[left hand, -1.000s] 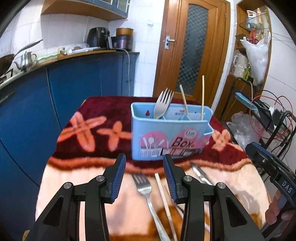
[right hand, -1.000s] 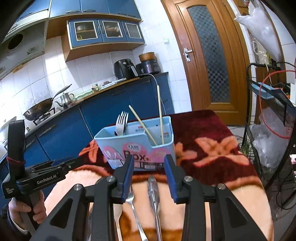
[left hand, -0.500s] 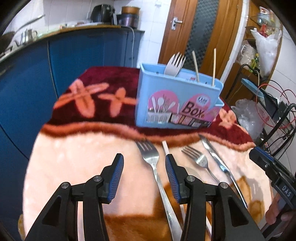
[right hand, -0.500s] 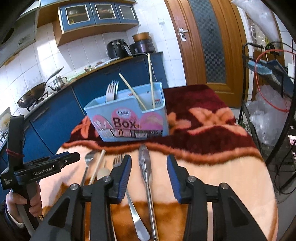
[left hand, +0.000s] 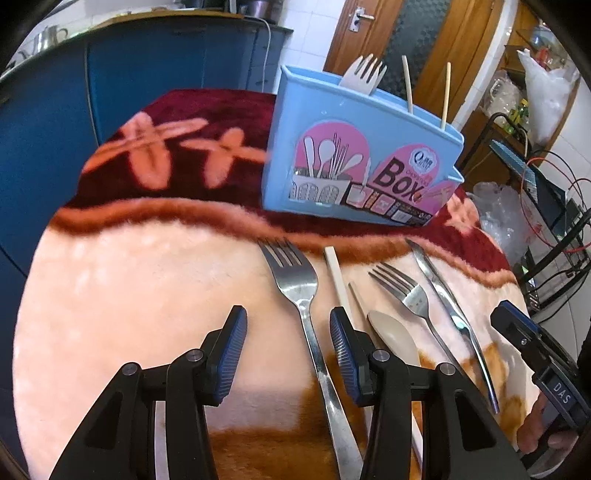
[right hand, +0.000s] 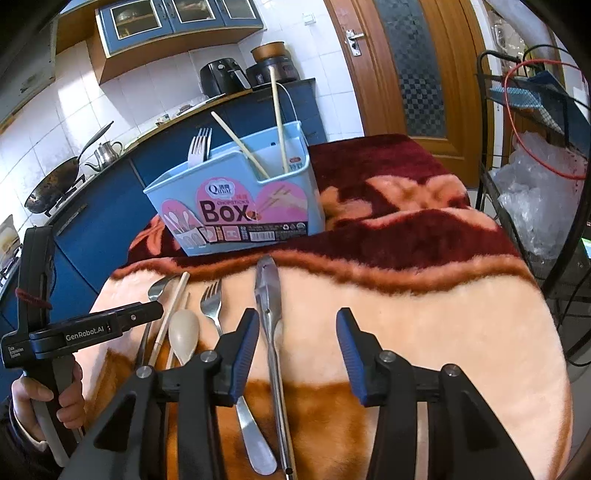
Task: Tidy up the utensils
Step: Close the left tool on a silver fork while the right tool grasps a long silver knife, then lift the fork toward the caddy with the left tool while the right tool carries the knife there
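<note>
Black two-finger tool (left hand: 288, 334) with ribbed blue pads (left hand: 232, 349), silver screws.

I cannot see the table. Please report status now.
Left gripper open above large fork. Right gripper open, jaws just opening, over knife. Box behind, nothing blocking.

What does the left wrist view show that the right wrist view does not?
Only the left wrist view: the left gripper, open, straddling the large fork, and the right gripper's body from the side. Only the right wrist view: the right gripper's open jaws by the knife, the wok, kettle and wall cabinets. Both: the blue box, spoon, small fork and blanket.
</note>
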Action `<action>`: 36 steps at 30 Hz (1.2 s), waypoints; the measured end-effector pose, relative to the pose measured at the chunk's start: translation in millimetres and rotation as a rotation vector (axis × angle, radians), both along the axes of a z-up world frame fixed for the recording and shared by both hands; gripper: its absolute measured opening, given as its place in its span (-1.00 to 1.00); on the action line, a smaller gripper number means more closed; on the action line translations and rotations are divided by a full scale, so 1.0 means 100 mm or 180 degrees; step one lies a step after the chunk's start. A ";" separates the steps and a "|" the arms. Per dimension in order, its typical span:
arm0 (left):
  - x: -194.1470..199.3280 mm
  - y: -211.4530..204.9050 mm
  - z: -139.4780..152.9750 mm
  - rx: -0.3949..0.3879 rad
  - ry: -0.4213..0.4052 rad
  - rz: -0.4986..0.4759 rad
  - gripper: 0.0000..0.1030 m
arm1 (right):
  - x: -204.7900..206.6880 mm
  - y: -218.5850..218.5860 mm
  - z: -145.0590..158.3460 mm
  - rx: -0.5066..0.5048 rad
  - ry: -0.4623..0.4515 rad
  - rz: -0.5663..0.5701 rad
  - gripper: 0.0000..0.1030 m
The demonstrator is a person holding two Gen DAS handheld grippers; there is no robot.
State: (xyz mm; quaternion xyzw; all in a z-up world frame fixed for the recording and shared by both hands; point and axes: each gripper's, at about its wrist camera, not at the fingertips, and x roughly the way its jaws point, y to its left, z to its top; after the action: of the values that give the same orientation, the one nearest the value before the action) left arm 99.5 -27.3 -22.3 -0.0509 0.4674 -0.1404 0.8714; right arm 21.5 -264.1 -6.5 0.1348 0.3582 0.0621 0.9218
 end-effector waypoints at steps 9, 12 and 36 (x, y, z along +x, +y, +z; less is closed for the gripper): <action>0.05 -0.09 -0.01 -0.0140 0.0067 -0.0159 -0.34 | 0.04 0.00 -0.09 -0.0009 0.0123 0.0063 -0.06; 0.06 -0.11 -0.03 -0.0214 0.0088 -0.0202 -0.58 | 0.05 0.03 -0.10 -0.0049 0.0182 0.0119 -0.04; -0.13 0.06 0.17 -0.0607 -0.0311 -0.0306 -0.93 | 0.44 0.42 -0.09 -0.0847 0.0874 0.0765 -0.66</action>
State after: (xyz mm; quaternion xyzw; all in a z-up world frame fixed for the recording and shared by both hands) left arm 86.4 -21.6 -4.9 -0.1042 0.4107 -0.2282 0.8766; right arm 65.8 -221.7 -15.1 -0.0244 0.4988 0.1046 0.8600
